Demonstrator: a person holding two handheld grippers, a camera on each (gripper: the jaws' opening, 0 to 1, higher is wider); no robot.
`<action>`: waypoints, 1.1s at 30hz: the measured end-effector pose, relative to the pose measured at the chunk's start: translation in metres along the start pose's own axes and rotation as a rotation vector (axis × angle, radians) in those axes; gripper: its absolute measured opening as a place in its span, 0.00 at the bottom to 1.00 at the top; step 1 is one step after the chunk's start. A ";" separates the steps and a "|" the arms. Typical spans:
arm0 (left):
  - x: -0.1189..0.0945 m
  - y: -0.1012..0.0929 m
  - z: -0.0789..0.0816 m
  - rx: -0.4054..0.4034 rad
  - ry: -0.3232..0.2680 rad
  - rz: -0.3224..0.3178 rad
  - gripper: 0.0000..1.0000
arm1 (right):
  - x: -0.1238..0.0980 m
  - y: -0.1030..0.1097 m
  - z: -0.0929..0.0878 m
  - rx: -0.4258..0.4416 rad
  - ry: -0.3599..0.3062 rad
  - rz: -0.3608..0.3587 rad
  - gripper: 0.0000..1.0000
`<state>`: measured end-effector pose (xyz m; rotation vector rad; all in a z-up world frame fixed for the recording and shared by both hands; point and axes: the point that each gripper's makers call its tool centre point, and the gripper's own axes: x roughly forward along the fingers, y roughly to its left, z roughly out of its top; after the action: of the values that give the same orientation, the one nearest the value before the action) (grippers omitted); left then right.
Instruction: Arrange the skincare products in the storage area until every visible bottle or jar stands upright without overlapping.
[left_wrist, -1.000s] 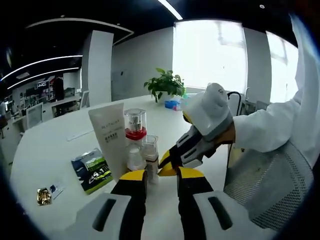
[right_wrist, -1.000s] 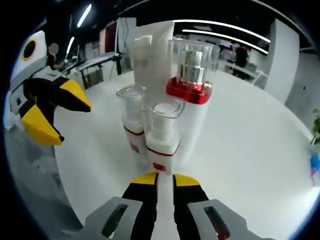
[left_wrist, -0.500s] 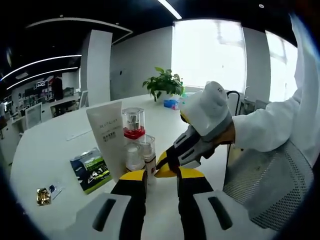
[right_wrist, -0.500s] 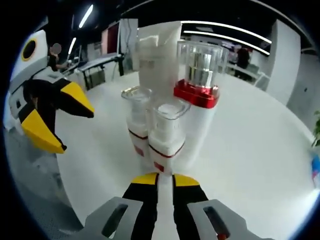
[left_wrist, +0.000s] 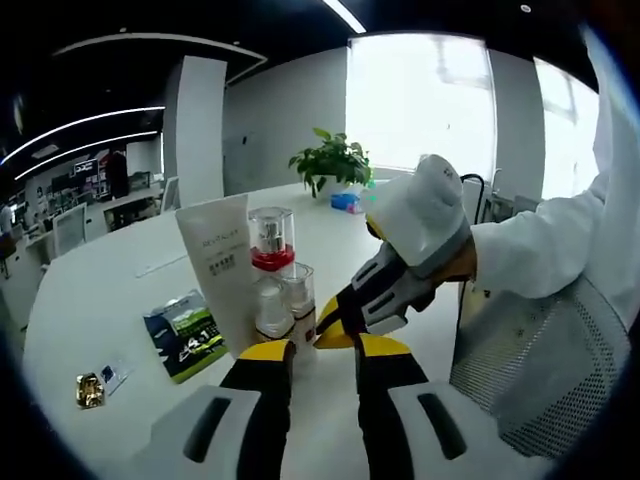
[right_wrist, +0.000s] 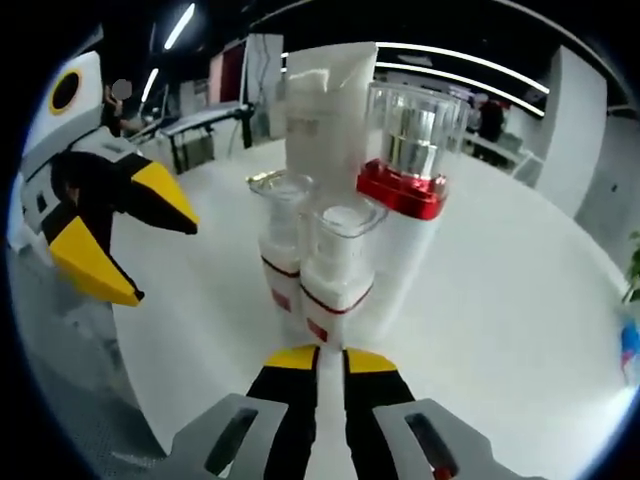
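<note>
Four skincare products stand upright in a tight cluster on the white table (left_wrist: 100, 290): a white tube (left_wrist: 215, 262), a tall bottle with a red band (left_wrist: 271, 238) and two small clear-capped bottles (left_wrist: 270, 306) (left_wrist: 299, 300). In the right gripper view the front small bottle (right_wrist: 335, 265) stands just beyond my right gripper (right_wrist: 330, 357), whose jaws are shut with nothing held. That gripper (left_wrist: 324, 334) reaches in from the right, tips beside the small bottles. My left gripper (left_wrist: 322, 348) is open and empty, just short of the cluster; it also appears as spread yellow jaws (right_wrist: 165, 262).
A green packet (left_wrist: 185, 338) lies flat left of the cluster, and a small gold wrapper (left_wrist: 88, 390) lies nearer the table edge. A potted plant (left_wrist: 335, 165) stands at the far side. A white-sleeved arm (left_wrist: 540, 260) and a mesh chair (left_wrist: 540, 370) are on the right.
Both views have shifted slightly with the hands. The products stand where they stood, and neither gripper's jaws have changed.
</note>
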<state>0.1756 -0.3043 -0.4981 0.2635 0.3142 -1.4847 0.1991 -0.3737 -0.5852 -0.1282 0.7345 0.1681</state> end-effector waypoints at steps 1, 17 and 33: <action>0.000 0.002 -0.002 0.006 0.007 0.004 0.20 | 0.000 0.000 0.000 0.000 0.001 0.001 0.02; -0.005 0.016 -0.006 -0.013 0.011 0.046 0.23 | -0.012 0.005 0.006 -0.059 -0.021 -0.022 0.13; -0.018 0.036 -0.007 -0.045 0.020 0.124 0.31 | -0.028 0.013 0.007 -0.023 -0.054 -0.019 0.37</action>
<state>0.2100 -0.2821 -0.4986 0.2572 0.3407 -1.3523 0.1803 -0.3633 -0.5616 -0.1523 0.6780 0.1615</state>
